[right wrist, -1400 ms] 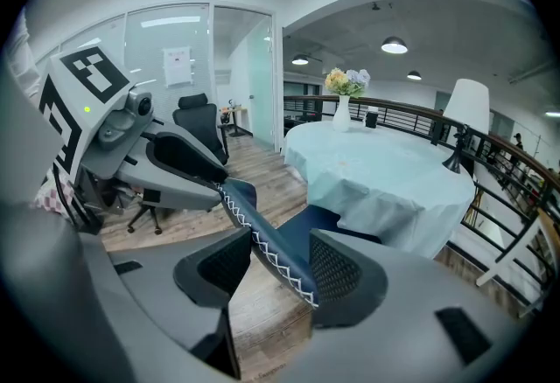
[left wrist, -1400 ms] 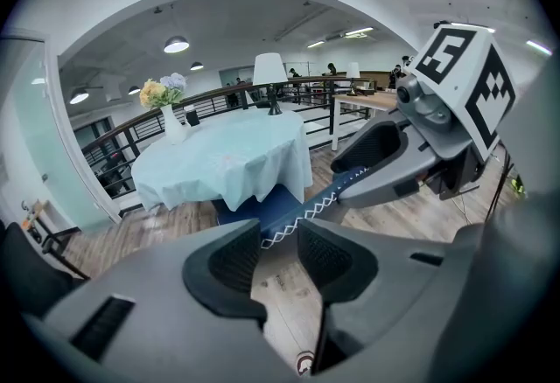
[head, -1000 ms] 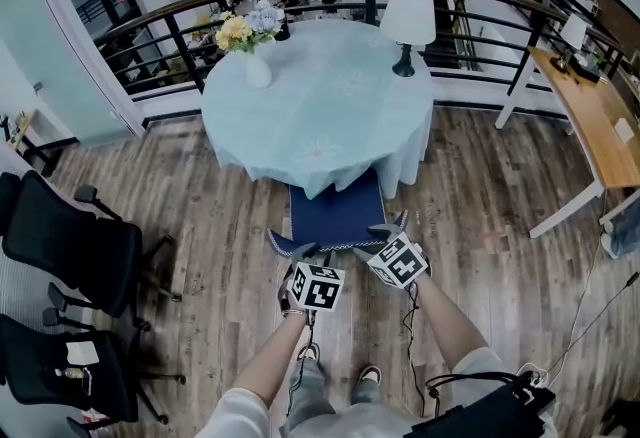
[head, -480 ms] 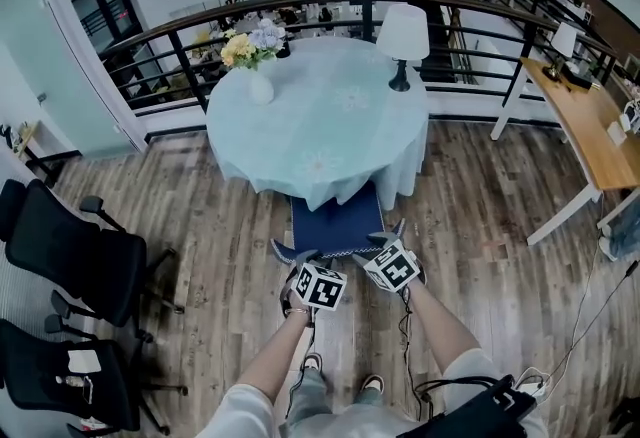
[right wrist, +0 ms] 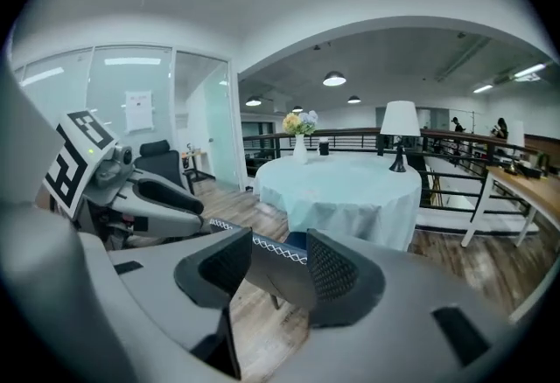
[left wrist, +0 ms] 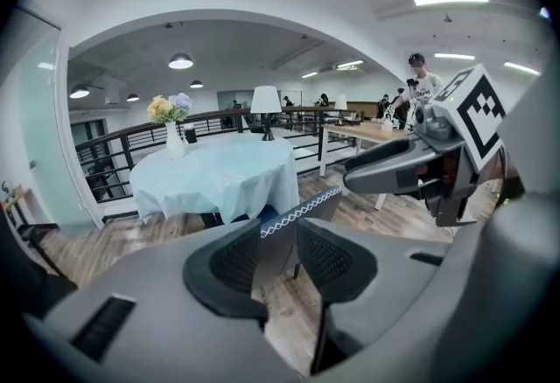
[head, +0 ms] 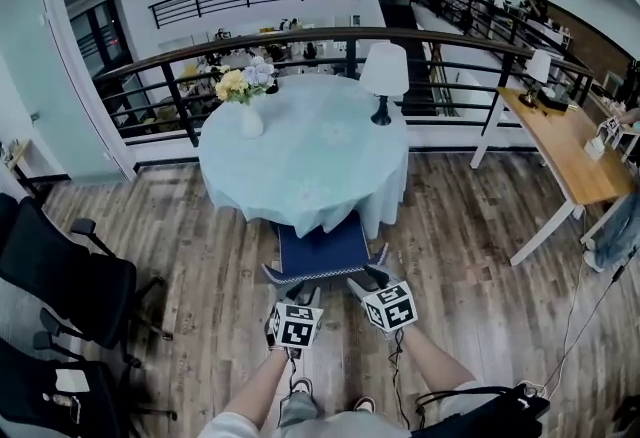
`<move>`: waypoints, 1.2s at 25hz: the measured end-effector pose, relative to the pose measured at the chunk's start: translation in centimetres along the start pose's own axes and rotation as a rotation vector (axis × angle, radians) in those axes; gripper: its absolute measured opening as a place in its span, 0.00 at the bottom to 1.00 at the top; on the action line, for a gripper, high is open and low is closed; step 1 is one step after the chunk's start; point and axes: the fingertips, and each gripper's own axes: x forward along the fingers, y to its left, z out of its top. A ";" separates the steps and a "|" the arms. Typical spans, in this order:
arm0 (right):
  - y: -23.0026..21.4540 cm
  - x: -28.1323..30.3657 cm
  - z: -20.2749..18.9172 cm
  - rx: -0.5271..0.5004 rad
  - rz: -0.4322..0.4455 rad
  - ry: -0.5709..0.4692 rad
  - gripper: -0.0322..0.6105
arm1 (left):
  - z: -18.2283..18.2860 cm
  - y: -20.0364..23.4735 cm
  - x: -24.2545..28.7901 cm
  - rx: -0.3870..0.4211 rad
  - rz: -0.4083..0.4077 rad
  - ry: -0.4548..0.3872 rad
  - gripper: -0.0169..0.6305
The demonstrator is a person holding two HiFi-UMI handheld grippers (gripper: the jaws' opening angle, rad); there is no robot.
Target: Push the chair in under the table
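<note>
A chair with a blue seat (head: pixel 322 248) stands at the near edge of a round table (head: pixel 300 151) draped in a pale blue cloth; the front of the seat lies under the cloth. Its backrest, trimmed with a white zigzag, faces me. My left gripper (head: pixel 290 293) holds the backrest's left part, and the backrest (left wrist: pixel 297 213) fills the gap between its pads (left wrist: pixel 234 261). My right gripper (head: pixel 368 278) holds the right part, its jaws closed on the backrest (right wrist: pixel 262 247). Each gripper shows in the other's view, the right gripper (left wrist: pixel 411 167) and the left gripper (right wrist: pixel 149 198).
A vase of flowers (head: pixel 250 111) and a white lamp (head: pixel 383 76) stand on the table. Black office chairs (head: pixel 70 286) are at the left, a wooden desk (head: pixel 570 156) at the right, a dark railing (head: pixel 330 36) behind the table. The floor is wood planks.
The head view has drawn back and tilted up, so table, chair and grippers sit lower in the picture. Both grippers stay on the backrest.
</note>
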 end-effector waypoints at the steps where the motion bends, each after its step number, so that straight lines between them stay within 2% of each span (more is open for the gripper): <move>1: 0.2 -0.8 0.1 0.026 -0.015 -0.024 0.37 | 0.1 -0.3 -0.8 -0.007 -0.005 -0.026 0.23; 5: 1.5 -3.8 0.8 0.115 -0.056 -0.105 0.35 | 0.7 -1.5 -3.9 -0.071 -0.010 -0.104 0.21; 10: 3.5 -6.3 0.3 0.167 -0.059 -0.118 0.22 | 2.3 -4.1 -6.2 -0.139 -0.082 -0.133 0.18; 14: 4.3 -8.2 -0.4 0.190 -0.108 -0.130 0.14 | 3.5 -5.9 -7.9 -0.140 -0.101 -0.160 0.13; 20: 4.9 -11.3 -1.6 0.227 -0.224 -0.144 0.11 | 3.2 -7.6 -8.8 -0.145 -0.113 -0.178 0.04; 24: 4.8 -12.7 -3.2 0.284 -0.288 -0.136 0.10 | 2.0 -9.4 -8.2 -0.154 -0.180 -0.146 0.03; 30: 5.0 -12.7 -4.1 0.303 -0.323 -0.103 0.10 | 2.0 -9.9 -7.7 -0.138 -0.200 -0.137 0.03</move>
